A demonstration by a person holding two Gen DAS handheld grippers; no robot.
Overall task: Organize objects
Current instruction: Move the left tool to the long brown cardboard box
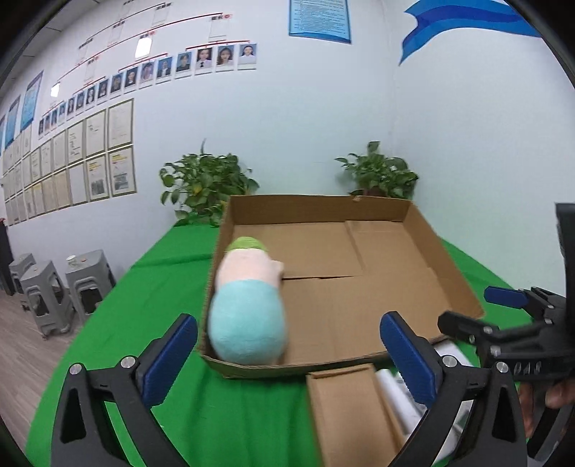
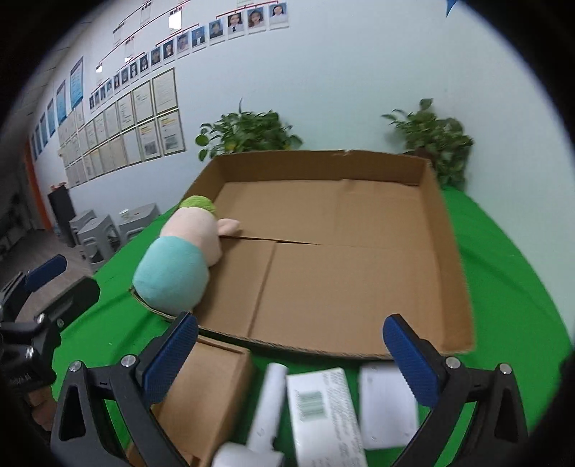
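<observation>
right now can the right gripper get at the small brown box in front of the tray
Probably yes. The right gripper is open and empty, and the small cardboard box sits just below its left finger on the green cloth, with nothing on top; the white items lie beside it.

Nothing can be read: the white box at the lower middle of the right wrist view carries a barcode and blurred print, and the wall posters and framed certificates at the upper left are too small.
</observation>
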